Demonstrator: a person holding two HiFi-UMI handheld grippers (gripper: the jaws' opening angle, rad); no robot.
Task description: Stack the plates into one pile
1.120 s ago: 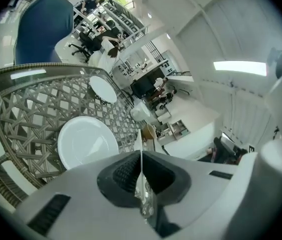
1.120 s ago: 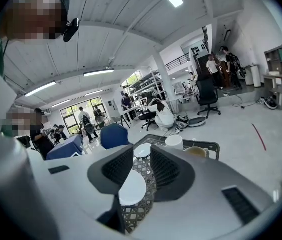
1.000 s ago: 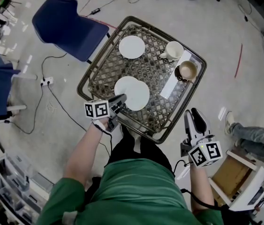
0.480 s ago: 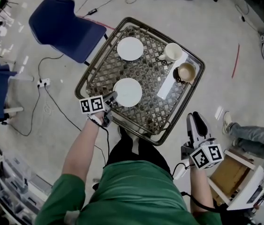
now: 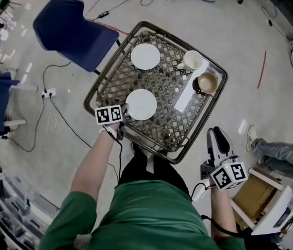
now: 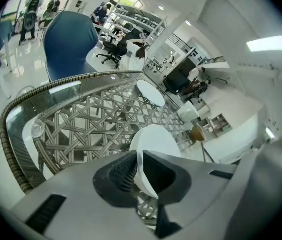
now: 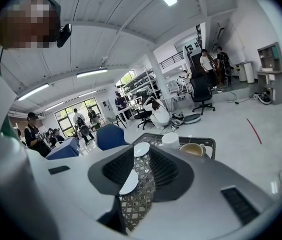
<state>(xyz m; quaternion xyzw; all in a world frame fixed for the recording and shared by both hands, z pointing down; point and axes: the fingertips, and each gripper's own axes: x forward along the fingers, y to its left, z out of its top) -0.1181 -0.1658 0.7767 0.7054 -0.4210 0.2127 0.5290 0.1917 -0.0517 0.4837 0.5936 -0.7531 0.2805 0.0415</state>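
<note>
Left tongs (image 6: 137, 167) clamped on near rim of near plate (image 5: 142, 104), at near left of table (image 5: 163, 82); edge grip suits lifting. Far plate (image 5: 145, 56) well apart, likely the pile base. Right tongs (image 5: 215, 133) parted, empty, off table's near right
</note>
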